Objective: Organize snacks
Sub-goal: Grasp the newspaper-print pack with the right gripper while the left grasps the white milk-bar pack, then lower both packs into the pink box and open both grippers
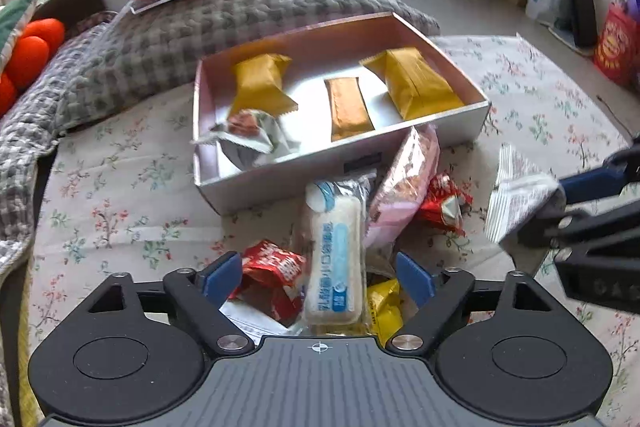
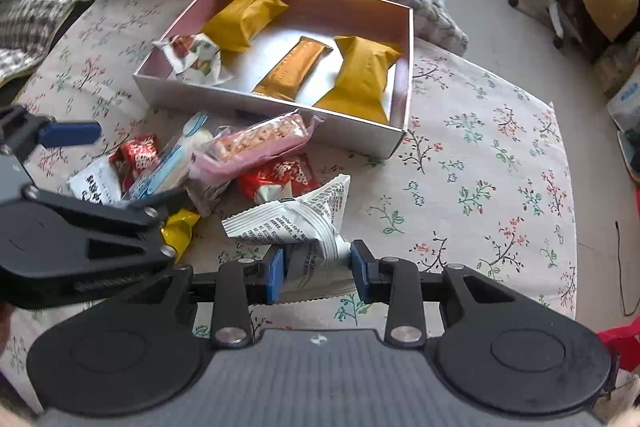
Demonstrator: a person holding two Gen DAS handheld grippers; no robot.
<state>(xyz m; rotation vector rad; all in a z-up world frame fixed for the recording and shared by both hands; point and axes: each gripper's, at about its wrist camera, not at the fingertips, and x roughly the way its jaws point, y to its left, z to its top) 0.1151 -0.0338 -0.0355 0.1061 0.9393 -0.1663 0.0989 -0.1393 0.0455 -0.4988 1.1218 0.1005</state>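
A crinkled white printed snack packet (image 2: 294, 223) is clamped between the right gripper (image 2: 318, 269) pads – held above the floral cloth (image 2: 480, 187), near the shallow pink-lined cardboard box (image 2: 396, 143). The left gripper (image 1: 318, 277) is spread wide over the snack pile (image 1: 336, 259).

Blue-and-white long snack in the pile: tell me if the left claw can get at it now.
Probably yes. The left claw is open and straddles the blue-and-white snack, which lies on top of the pile; nothing covers it.
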